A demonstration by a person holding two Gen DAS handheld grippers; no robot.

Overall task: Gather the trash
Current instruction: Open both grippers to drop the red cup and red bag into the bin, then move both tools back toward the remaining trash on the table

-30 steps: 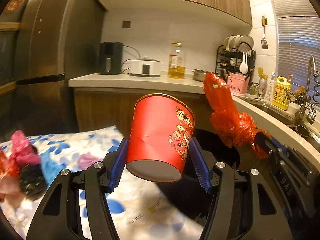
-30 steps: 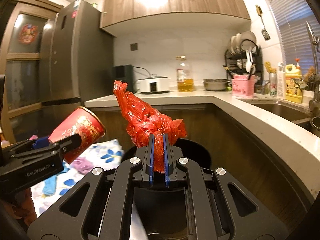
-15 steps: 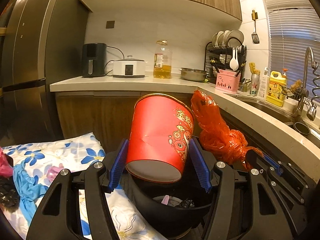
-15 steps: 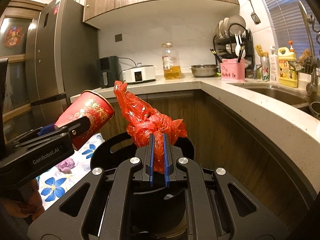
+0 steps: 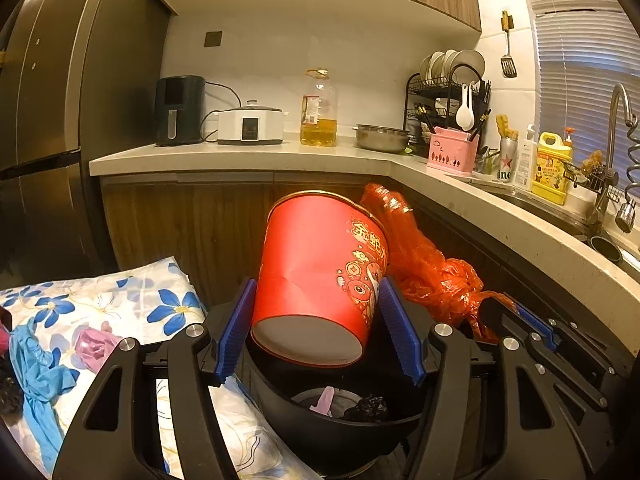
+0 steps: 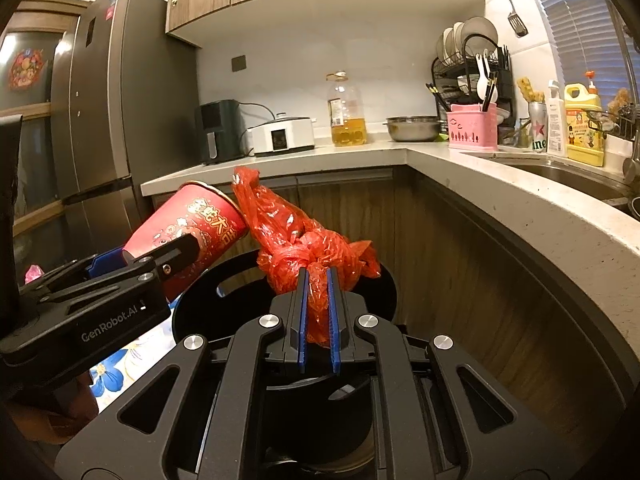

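Note:
My left gripper [image 5: 316,332] is shut on a red paper cup [image 5: 320,276] and holds it tilted over a black trash bin [image 5: 340,428], which has pink and black scraps inside. My right gripper [image 6: 318,312] is shut on a crumpled red plastic bag [image 6: 296,240] and holds it over the same bin [image 6: 208,296]. The bag [image 5: 432,268] shows right of the cup in the left wrist view; the cup [image 6: 188,232] and left gripper [image 6: 132,264] show at left in the right wrist view. Bag and cup touch or nearly touch.
A floral cloth [image 5: 120,292] left of the bin carries blue, pink and black scraps [image 5: 36,376]. Wooden cabinets and an L-shaped counter [image 5: 520,224] wrap behind and to the right, with appliances, an oil bottle, a dish rack and a sink. A fridge [image 6: 112,120] stands at left.
Both grippers have moved with their loads from beside the cloth to over the bin and lower. The bin's inside now shows under the cup. The bag now sits close beside the cup.

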